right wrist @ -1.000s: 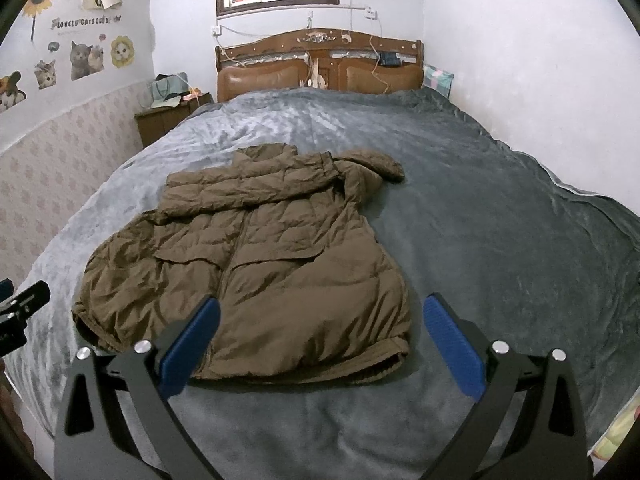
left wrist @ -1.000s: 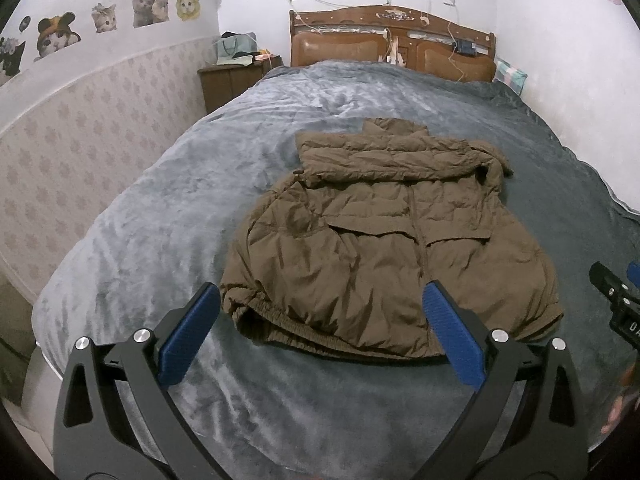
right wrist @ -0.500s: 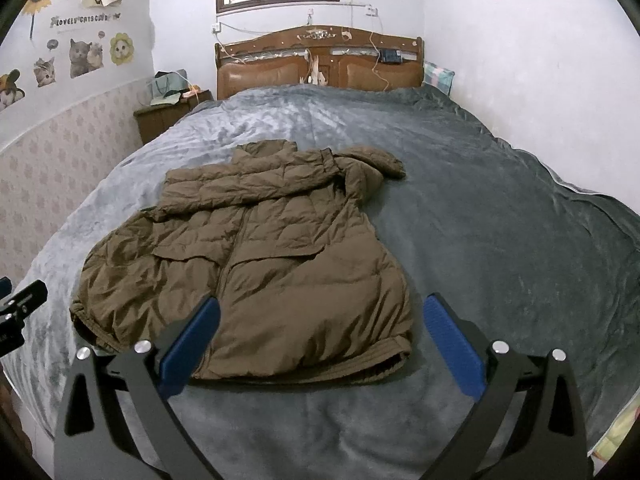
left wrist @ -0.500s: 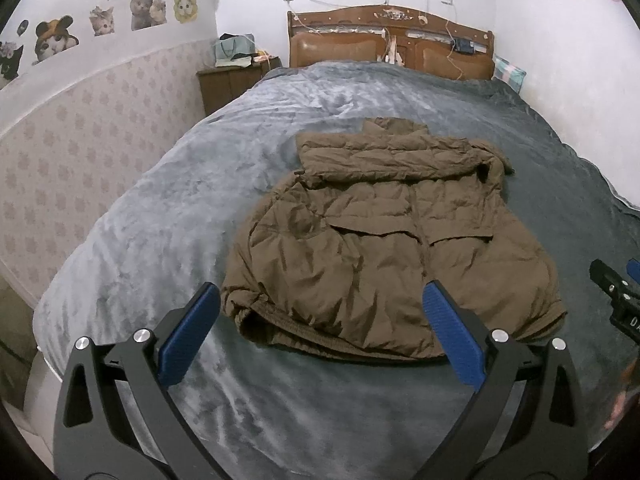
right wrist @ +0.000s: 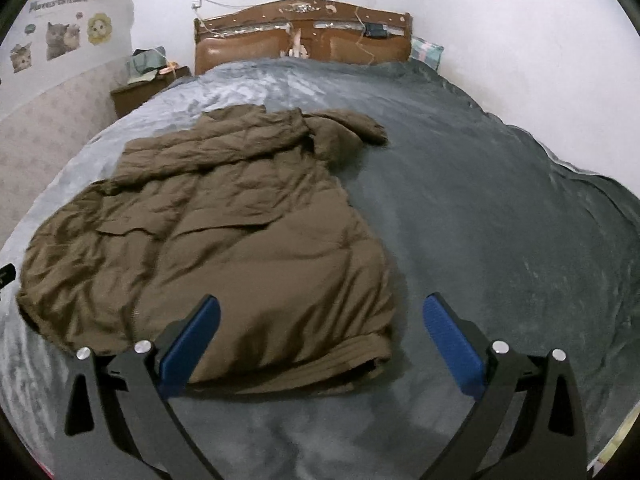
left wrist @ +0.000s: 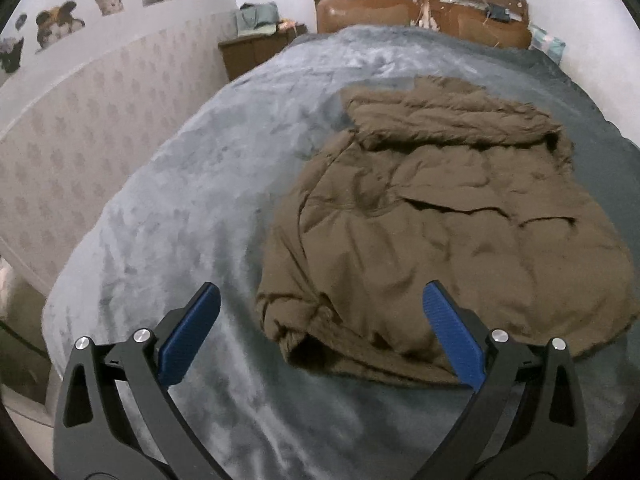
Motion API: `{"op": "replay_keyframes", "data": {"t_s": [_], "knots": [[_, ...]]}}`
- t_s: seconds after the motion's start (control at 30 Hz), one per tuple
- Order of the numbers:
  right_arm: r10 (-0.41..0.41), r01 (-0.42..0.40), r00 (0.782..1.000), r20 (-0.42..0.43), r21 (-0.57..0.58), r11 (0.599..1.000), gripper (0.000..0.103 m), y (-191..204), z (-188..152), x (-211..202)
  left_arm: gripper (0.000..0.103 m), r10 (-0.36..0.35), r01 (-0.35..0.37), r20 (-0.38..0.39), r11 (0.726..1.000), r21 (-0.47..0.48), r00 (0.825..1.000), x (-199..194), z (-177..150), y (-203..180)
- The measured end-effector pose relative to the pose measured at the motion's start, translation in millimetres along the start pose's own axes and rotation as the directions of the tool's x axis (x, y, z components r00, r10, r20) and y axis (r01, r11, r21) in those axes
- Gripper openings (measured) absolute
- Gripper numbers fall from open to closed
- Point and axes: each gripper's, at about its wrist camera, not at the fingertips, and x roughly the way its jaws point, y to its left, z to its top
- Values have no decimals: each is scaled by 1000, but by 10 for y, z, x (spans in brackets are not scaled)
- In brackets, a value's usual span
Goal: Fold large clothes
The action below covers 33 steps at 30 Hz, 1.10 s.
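A brown padded jacket (left wrist: 448, 232) lies spread flat mid-bed on the grey blanket (left wrist: 192, 208), hem nearest me; my left tongs (left wrist: 320, 340) and right tongs (right wrist: 320, 340), both spread apart and empty, hover above its near hem corners, ready to grip.

The left gripper (left wrist: 321, 322) hangs with its jaws spread wide, nothing between the blue pads (left wrist: 188, 340); the right gripper (right wrist: 321, 324) matches it, jaws wide apart, pads bare, nothing gripped.
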Motion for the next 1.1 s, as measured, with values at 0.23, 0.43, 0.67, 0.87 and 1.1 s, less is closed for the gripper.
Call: {"op": "replay_keyframes", "data": {"t_s": [0.23,0.43,0.67,0.87,1.1], "knots": [[14,-14,996,-91,1,1000,101,-297,-132,619,100,-13,13,-63,1000,-9,998,644,95,97],[124,-109,976,-179,92,990,100,-598,-223,1045,78,-113,105,-161,993,-56,981,1126,16,202],[260,-237,949,-178,139,961,21,-602,-266,1090,30,-89,97,-156,994,45,984,1032,-74,-90],[161,-152,977,-140,73,986,15,-728,-321,798,24,-154,154,-155,988,-13,976,771,-195,-125],[114,-108,976,-183,43,993,15,-872,-738,365,24,-203,193,-154,978,-81,967,354,-672,24]]}}
